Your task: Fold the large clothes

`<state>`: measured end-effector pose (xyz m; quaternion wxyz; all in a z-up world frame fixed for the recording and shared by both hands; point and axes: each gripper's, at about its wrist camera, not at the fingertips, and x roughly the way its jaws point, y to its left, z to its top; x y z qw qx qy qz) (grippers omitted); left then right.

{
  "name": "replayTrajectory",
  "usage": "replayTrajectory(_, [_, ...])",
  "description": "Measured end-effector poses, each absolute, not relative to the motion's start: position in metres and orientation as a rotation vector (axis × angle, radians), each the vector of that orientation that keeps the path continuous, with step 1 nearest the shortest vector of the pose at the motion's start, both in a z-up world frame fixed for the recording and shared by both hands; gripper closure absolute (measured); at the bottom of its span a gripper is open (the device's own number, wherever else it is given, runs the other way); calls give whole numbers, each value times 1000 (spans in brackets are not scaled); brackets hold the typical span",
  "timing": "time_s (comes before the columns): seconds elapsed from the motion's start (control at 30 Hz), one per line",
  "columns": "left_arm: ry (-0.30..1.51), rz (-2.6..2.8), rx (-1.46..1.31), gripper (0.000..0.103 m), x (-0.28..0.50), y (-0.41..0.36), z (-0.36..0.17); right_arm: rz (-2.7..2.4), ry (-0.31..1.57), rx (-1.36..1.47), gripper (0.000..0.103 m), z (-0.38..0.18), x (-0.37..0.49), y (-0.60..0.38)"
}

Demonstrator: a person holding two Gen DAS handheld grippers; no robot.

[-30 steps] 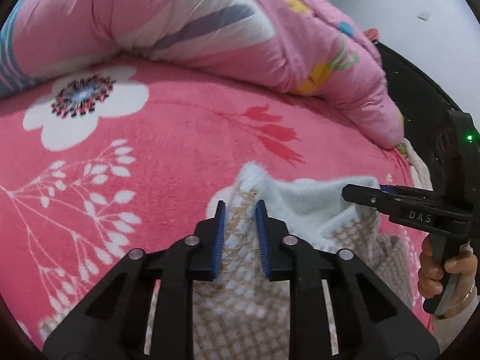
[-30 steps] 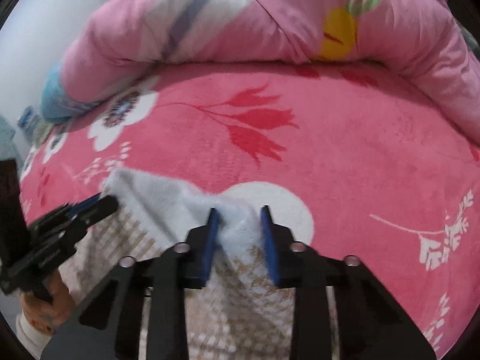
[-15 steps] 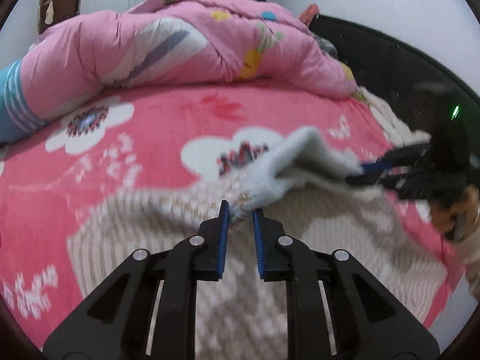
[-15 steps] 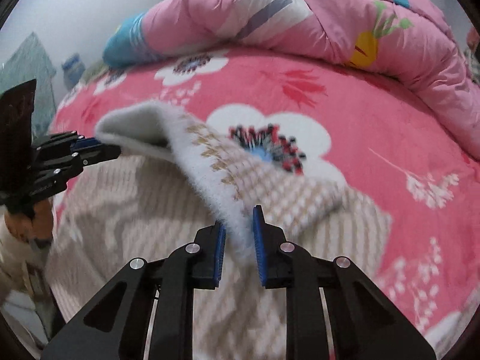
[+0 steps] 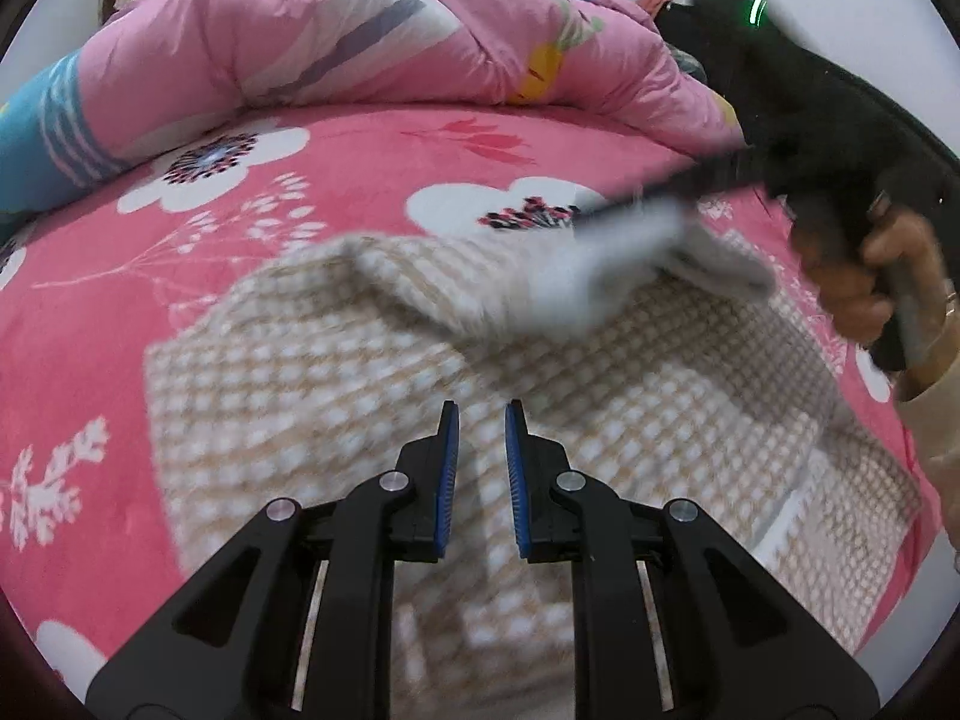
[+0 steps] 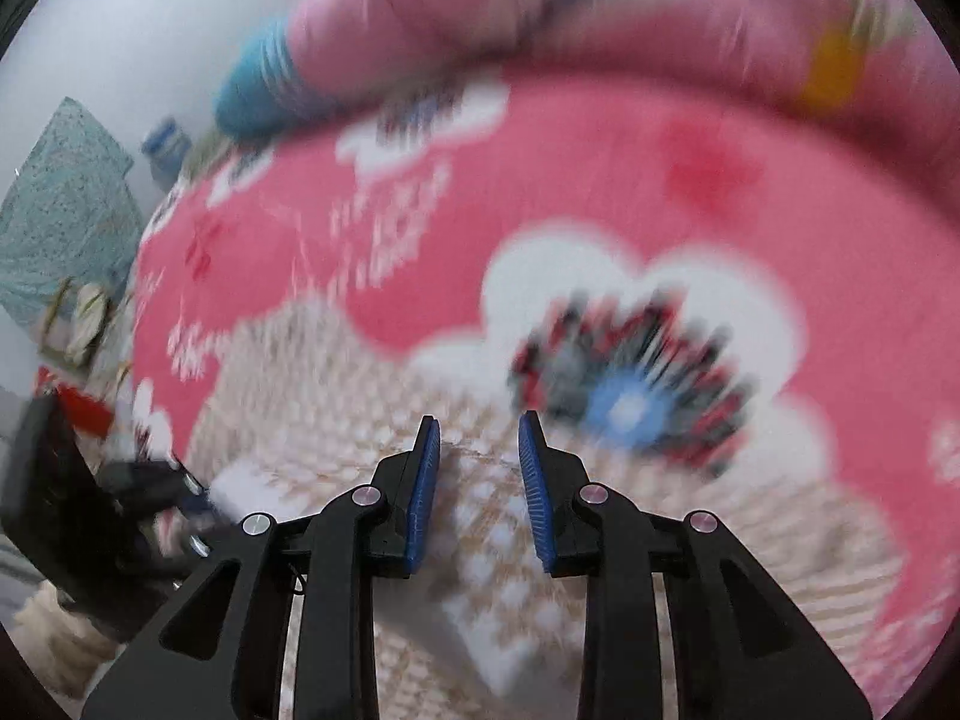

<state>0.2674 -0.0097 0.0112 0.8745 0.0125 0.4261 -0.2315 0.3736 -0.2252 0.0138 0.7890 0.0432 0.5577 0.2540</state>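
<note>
Bedding fills both views: a bed spread with a bright pink blanket (image 5: 372, 144) printed with white flowers. A rolled pink quilt (image 5: 300, 48) is banked along its far side.

On the blanket lies the garment (image 5: 288, 372), a large beige-and-white checked knit. It is spread mostly flat and runs from the middle of the bed to the near edge, under both claws. Along its far edge a raised fold runs toward the right. It ends in a pale fuzzy flap (image 5: 600, 282) turned over to show the lining.

The left claw (image 5: 482, 420) hangs over the middle of the garment, well short of that fold. Its blue pads are drawn almost together, leaving a thin slot. Checked cloth shows through the slot, but I cannot tell whether any of it is caught there.

The right claw (image 6: 478, 426) is over the garment's far edge, just beside a big white flower with a blue centre (image 6: 630, 402). Its jaws have just been opening and now stand spread, with cloth beneath them and none pressed between the pads. From the left wrist, its fingertips reach the pale flap, though blur hides any contact.

A hand (image 5: 870, 276) grips that claw's handle at the right.
</note>
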Motion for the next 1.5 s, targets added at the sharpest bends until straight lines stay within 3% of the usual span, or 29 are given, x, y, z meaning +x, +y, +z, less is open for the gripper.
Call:
replayTrajectory(0.2, [791, -442, -38, 88, 270, 23, 43, 580, 1123, -75, 75, 5, 301, -229])
replayTrajectory(0.37, [782, -506, -95, 88, 311, -20, 52, 547, 1127, -205, 75, 4, 267, -237])
replayTrajectory(0.53, [906, -440, 44, 88, 352, -77, 9, 436, 982, -153, 75, 43, 277, -266])
replayTrajectory(0.63, [950, -404, 34, 87, 358, -71, -12, 388, 1007, -155, 75, 24, 298, -276])
replayTrajectory(0.73, [959, -403, -4, 87, 349, -53, -10, 429, 1081, -104, 75, -9, 300, -297])
replayTrajectory(0.97, [878, -376, 81, 87, 325, -29, 11, 361, 1064, -26, 74, 27, 279, -335])
replayTrajectory(1.1, [779, -445, 55, 87, 313, -35, 40, 436, 955, -10, 67, 65, 277, -316])
replayTrajectory(1.17, [798, -486, 39, 87, 314, -51, 41, 461, 946, -32, 52, 65, 285, -298])
replayTrajectory(1.27, [936, -473, 146, 84, 316, -82, 8, 492, 1008, -86, 52, 36, 299, -259])
replayTrajectory(1.37, [924, -459, 185, 83, 302, -79, -9, 453, 1098, -135, 51, -10, 294, -253])
replayTrajectory(1.5, [929, -449, 117, 83, 285, -53, -5, 420, 1073, -129, 51, -3, 261, -271])
